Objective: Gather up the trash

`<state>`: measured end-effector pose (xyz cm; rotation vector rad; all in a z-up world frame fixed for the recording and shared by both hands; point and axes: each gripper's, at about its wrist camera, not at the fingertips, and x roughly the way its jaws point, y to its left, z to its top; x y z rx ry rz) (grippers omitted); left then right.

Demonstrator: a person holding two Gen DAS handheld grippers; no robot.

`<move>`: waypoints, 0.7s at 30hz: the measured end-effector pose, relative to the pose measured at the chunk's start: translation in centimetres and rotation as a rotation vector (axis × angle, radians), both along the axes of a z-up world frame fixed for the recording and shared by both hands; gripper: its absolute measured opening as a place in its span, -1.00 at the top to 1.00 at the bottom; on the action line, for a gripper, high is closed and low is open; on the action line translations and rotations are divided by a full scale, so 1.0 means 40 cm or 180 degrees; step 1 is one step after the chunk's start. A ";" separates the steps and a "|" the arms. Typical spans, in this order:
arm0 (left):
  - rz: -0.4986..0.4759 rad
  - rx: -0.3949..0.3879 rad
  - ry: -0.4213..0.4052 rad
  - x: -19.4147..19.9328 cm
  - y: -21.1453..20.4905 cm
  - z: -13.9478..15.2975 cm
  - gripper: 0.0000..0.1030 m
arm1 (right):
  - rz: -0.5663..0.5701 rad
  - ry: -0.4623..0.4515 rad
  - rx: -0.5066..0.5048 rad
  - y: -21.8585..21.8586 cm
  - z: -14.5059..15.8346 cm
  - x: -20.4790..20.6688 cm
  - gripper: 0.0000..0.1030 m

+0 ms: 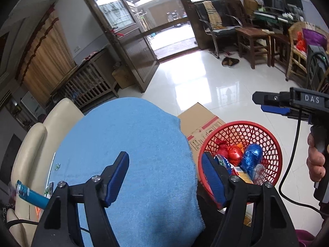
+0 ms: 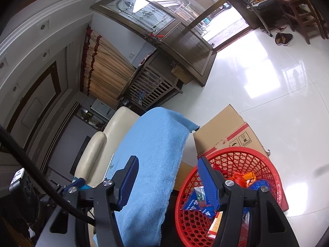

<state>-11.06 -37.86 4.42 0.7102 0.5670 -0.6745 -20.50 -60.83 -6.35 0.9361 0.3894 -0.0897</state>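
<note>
Jaws of the left gripper stood apart and empty; the right gripper gaped empty too. Most trash sat in the red basket beside the surface's right edge; a blue wrapper waited near the left edge.

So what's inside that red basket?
The red basket holds wrappers: a crumpled red one, a shiny blue foil one, an orange piece and blue-and-white packets. The claw's fingers cover part of it, and the bottom is buried.
</note>
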 end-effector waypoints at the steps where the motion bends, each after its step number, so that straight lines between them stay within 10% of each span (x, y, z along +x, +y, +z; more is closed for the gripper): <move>1: 0.0013 -0.0032 0.0004 0.002 0.011 0.006 -0.43 | 0.0015 0.0001 -0.0013 0.004 0.003 0.004 -0.24; 21: 0.0538 -0.0579 -0.0265 0.037 0.236 0.118 -0.44 | 0.0449 0.0077 -0.0810 0.218 0.139 0.097 -0.25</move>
